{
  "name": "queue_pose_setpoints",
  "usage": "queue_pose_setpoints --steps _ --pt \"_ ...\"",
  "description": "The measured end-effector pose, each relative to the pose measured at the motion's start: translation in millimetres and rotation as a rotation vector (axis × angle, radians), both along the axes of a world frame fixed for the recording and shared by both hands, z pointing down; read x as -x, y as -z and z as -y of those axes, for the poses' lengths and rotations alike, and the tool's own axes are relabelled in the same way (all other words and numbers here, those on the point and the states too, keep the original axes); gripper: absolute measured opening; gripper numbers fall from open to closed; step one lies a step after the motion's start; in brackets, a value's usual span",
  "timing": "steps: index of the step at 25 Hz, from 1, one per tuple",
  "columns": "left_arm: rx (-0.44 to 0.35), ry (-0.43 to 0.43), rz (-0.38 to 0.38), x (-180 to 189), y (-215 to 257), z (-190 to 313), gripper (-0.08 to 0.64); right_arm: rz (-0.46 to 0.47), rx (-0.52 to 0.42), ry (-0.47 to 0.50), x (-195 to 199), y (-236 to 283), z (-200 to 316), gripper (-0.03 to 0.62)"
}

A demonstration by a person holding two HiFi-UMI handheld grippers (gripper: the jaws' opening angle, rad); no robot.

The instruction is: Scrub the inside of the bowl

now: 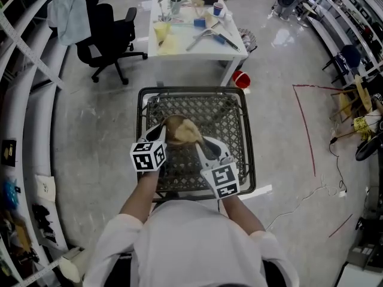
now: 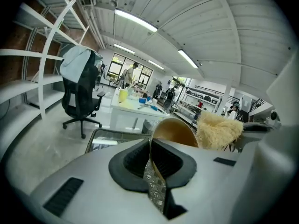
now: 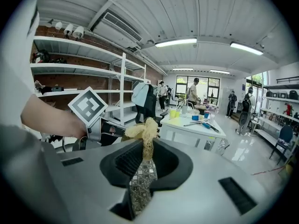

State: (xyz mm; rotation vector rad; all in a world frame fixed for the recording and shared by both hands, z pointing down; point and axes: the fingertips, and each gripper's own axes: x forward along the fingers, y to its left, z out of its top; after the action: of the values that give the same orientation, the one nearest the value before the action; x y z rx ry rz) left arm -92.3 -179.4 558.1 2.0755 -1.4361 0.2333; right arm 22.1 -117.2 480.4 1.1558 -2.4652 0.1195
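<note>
1. Held over the dark wire-mesh table [image 1: 191,90]: a thin, round tan bowl [image 2: 175,130], tipped up on edge, its rim pinched between the nearly closed jaws of the left gripper [image 2: 150,147].
2. Clamped tight in the right gripper [image 3: 147,146]: a pale yellow fibrous scrub pad [image 3: 142,129], raised above the same table, just beside the bowl.
3. Cannot tell whether the pad touches the bowl's inner wall; at most close to the rim.
4. Judged an early stage: both items in grip and side by side, no suds or wiped streaks visible, rubbing round the inside apparently left to do.
</note>
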Motion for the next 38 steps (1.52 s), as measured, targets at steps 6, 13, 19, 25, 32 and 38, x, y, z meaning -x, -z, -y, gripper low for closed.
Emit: queue_pose_setpoints --steps 6,13,19,25,32,38 --pt "0.074 0.002 -0.008 0 -31 16 0.044 -0.008 0.026 -0.02 -3 -10 17 0.069" --pt "0.205 0.015 -0.01 2 -88 20 0.044 -0.012 0.076 -0.035 -4 -28 32 0.069" --pt "0.31 0.034 -0.043 2 -138 22 0.044 -0.02 0.11 -0.045 -5 -43 44 0.069" --pt "0.392 0.061 -0.06 1 -176 19 0.044 -0.026 0.136 -0.051 -7 -52 46 0.069" --pt "0.452 0.091 -0.055 5 -198 15 0.044 -0.04 0.162 -0.065 -13 -62 45 0.069" --pt "0.485 0.095 -0.07 4 -206 14 0.044 -0.041 0.171 -0.069 -14 -65 45 0.069"
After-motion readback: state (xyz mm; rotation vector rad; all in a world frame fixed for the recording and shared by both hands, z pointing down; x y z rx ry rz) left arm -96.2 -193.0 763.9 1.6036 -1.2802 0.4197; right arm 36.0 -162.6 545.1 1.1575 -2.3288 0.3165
